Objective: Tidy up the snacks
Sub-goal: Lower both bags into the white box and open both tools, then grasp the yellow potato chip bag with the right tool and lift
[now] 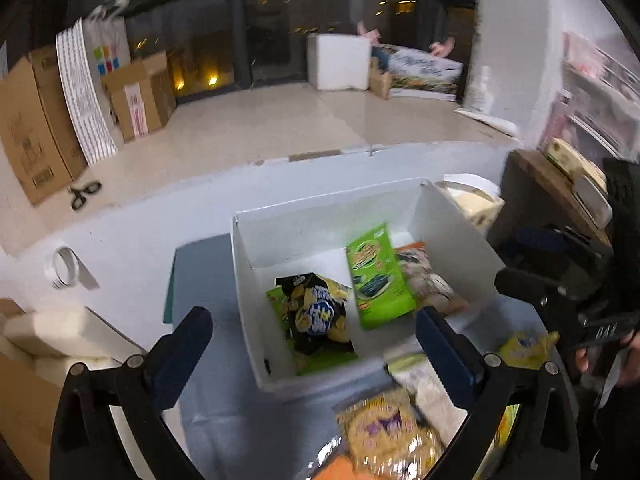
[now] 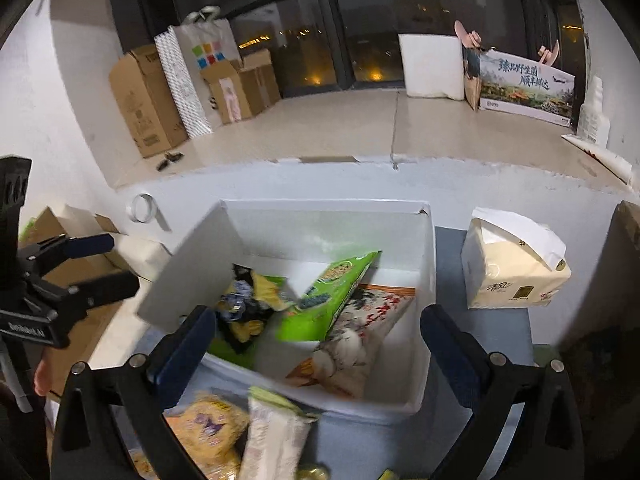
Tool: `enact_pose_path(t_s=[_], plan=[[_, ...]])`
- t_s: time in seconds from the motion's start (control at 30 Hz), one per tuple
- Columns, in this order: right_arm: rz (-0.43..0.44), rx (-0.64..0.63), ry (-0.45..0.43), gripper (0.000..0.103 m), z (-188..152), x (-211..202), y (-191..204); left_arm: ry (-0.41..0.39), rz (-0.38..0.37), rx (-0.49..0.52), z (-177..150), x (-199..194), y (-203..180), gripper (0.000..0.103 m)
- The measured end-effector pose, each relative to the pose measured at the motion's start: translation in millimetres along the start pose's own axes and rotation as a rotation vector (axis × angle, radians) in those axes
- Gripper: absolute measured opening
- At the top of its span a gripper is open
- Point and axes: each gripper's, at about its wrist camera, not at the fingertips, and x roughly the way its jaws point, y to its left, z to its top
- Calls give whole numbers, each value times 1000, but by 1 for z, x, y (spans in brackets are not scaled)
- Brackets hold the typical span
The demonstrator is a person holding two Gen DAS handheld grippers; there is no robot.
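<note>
We count three packets in the white box [image 2: 424, 280]: a black-and-yellow snack bag [image 1: 316, 312] lying left, a green seaweed packet [image 1: 378, 276] tilted mid-box, a pale printed packet [image 2: 360, 344] beneath it.

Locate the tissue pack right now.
In the right wrist view the tissue pack sits right of the white box, on the table; the left wrist view shows only its edge.

My table [image 2: 452, 196] is white, with a grey mat [image 1: 200, 280] on it. A white box [image 2: 424, 280] sits on the mat, near the far edge. A tape roll [image 2: 143, 208] stands by the far left corner. A tissue pack [image 2: 512, 276] sits right of the box. Snack bags [image 2: 212, 428] lie at the near edge.
</note>
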Motion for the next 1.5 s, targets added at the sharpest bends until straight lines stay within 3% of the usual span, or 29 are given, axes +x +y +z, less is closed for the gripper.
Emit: enact_pose_path(t_s=[0.1,0.27,0.33,0.57,0.73,0.87,1.03,1.23,1.47,1.5], plan=[[74,-7,-21,103,-13,-27,10,-45,0,36,-23,-40,-7,103],[138,-30,-38,103,-57,-73,28,-78,-91,7,-78,-87,-11,103],[159,-36,-45,103,-82,-92,33,-96,-52,4,-101,-99,-17,103],[170,68,-49,103,-146,-121,23,-131,-40,-88,-159,-114,-18,103],[79,110,-20,103,-186,-115,14,-106,-58,-91,-179,-104,-17,103],[78,83,59,103,-189,-93,15,-109,-64,-79,-181,-104,-22,103],[4,21,49,103,-180,-78,20,-95,-62,-55,-183,-101,-31,103],[-129,117,77,103,-165,-55,-27,-74,-38,-7,-186,-94,-42,103],[-200,212,181,103,-155,-2,-75,-51,-14,39,-192,-87,-51,103],[-188,239,203,98,-156,6,-81,-50,-13,40,-192,-87,-52,103]])
